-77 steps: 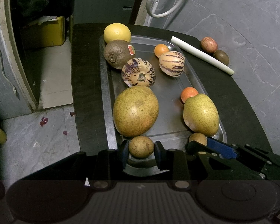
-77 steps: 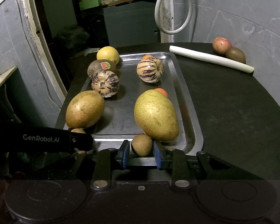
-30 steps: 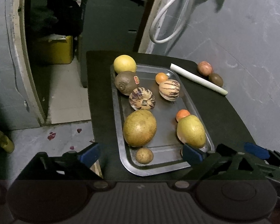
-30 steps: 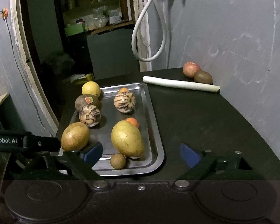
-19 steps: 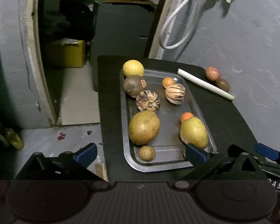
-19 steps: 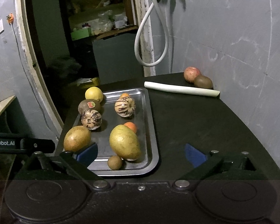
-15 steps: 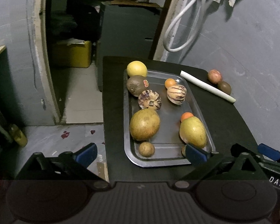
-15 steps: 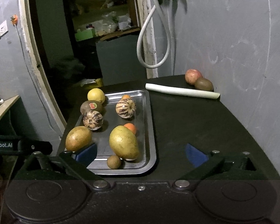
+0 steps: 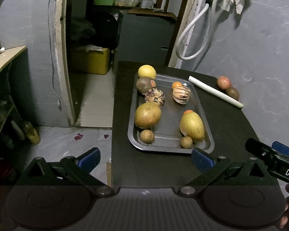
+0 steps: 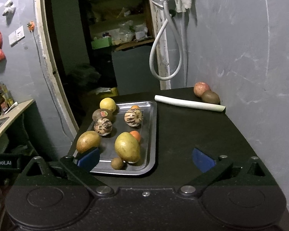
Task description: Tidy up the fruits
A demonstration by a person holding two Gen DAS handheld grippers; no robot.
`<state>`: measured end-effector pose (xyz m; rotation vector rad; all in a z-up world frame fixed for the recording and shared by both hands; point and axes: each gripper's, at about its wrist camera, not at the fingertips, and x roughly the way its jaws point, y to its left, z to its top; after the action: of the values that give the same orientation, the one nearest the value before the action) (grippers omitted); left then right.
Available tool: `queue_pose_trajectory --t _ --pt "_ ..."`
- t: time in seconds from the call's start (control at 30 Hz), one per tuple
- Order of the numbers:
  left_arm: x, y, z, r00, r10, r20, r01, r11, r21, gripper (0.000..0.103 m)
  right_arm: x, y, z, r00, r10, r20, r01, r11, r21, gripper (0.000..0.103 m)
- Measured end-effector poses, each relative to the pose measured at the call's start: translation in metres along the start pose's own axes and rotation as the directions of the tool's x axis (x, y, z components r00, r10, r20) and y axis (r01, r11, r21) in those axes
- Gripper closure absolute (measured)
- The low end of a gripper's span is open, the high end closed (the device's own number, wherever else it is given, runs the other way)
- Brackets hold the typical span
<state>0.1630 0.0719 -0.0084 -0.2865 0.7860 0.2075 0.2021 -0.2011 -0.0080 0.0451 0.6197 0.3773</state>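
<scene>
Fruits lie together on the metal tray point(image 9: 206, 134) at the left part of the dark desk point(image 10: 192, 134) — two big mangoes, two striped melons and small brown ones at the near edge. I see my left gripper point(image 9: 144, 158) and right gripper point(image 10: 145, 158) above the near side, both jaws have just been opening and are released wide, nothing between them.

A dim home utility corner: grey plastered wall point(image 10: 250, 57), a hose point(image 10: 163, 57) hanging from a tap, cluttered pantry shelves point(image 10: 121, 34) through the doorway, bottles point(image 10: 0, 96) beside a sink.
</scene>
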Motion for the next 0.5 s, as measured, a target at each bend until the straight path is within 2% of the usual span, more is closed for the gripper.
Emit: queue_pose_trajectory --t 0.5 --pt "-0.041 -0.021 -0.035 0.998 0.040 0.050 -0.040 0.999 0.012 0.001 -0.038 -0.013 -0.015 0.998 0.054 0.025 -0.054 0.999 -0.004 0.001"
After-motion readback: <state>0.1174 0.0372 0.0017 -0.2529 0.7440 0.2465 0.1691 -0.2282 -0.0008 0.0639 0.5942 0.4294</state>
